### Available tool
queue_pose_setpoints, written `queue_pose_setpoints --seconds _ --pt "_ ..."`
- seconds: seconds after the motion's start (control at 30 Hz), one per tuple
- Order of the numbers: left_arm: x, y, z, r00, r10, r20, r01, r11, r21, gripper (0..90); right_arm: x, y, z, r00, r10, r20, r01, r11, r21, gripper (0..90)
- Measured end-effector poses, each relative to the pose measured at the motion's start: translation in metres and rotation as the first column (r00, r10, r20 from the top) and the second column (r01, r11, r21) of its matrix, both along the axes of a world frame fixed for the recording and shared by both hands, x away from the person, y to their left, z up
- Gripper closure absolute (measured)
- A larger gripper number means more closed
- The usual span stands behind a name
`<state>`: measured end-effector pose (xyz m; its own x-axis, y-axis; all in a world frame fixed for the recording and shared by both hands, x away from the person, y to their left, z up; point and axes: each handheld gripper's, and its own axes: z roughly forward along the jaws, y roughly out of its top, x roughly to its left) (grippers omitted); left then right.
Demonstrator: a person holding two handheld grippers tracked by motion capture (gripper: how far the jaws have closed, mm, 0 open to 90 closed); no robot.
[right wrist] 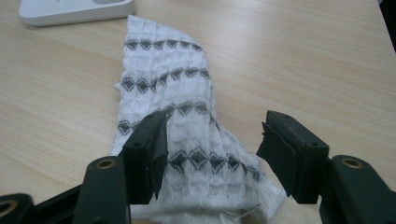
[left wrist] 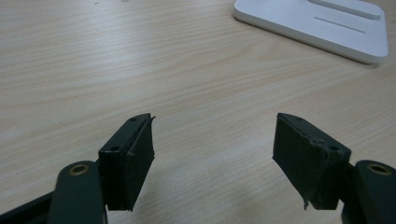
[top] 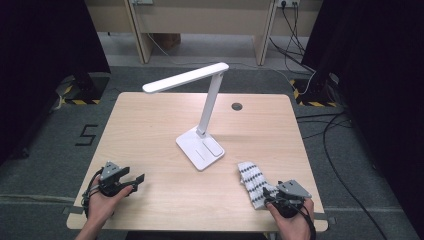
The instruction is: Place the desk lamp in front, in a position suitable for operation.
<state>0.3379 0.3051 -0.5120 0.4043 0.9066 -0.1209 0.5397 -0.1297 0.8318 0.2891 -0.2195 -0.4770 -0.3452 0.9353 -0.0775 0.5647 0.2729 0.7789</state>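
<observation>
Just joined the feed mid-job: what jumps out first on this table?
The white folding desk lamp stands mid-table, its head reaching out left. Near the front right edge lies a white waffle-weave cloth with dark diamond stripes, with the open right gripper poised over its near end. The left gripper is open over bare light wooden table at front left.

The left hand-held gripper (top: 131, 181) has bare counter (top: 150, 130) ahead from its 10 to 1 o'clock, with the lamp base (top: 200, 148) standing at about 2 o'clock and the lamp head (top: 185, 77) overhanging the far middle of the counter. Ahead of the right hand-held gripper (top: 274, 196), the patterned cloth (top: 252, 181) lies between its spread jaws and on toward 11 o'clock. From 12 to 3 o'clock the counter there is bare.
</observation>
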Motion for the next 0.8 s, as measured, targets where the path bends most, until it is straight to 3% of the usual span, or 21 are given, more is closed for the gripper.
queue_pose_setpoints --seconds 0.3,0.37,0.43,0.6,0.73,0.8 --pt "0.004 -0.021 0.004 0.9975 -0.070 -0.002 0.070 0.9975 -0.006 28.0 0.005 0.005 0.007 0.9994 0.012 -0.032 -0.012 0.9999 -0.004 38.0" --pt "0.006 -0.025 0.004 0.9964 -0.084 -0.005 0.084 0.9964 -0.009 28.0 0.008 0.005 0.006 0.9976 0.022 -0.066 -0.022 0.9997 -0.001 36.6" --pt "0.006 -0.028 0.004 0.9954 -0.096 -0.004 0.096 0.9954 -0.009 28.0 0.009 0.005 0.006 0.9973 0.026 -0.069 -0.027 0.9996 -0.001 36.6" --pt "0.006 -0.029 0.002 0.9948 -0.101 -0.007 0.101 0.9948 -0.009 28.3 0.016 0.005 0.008 0.9956 0.039 -0.085 -0.041 0.9991 -0.015 35.2" --pt "0.007 -0.031 0.002 0.9940 -0.109 -0.007 0.109 0.9939 -0.014 28.3 0.023 0.007 0.008 0.9935 0.054 -0.100 -0.054 0.9985 0.004 34.8" --pt "0.006 -0.033 0.002 0.9933 -0.116 -0.006 0.116 0.9932 -0.016 28.3 0.029 0.009 0.005 0.9882 0.074 -0.134 -0.075 0.9972 -0.003 34.5"
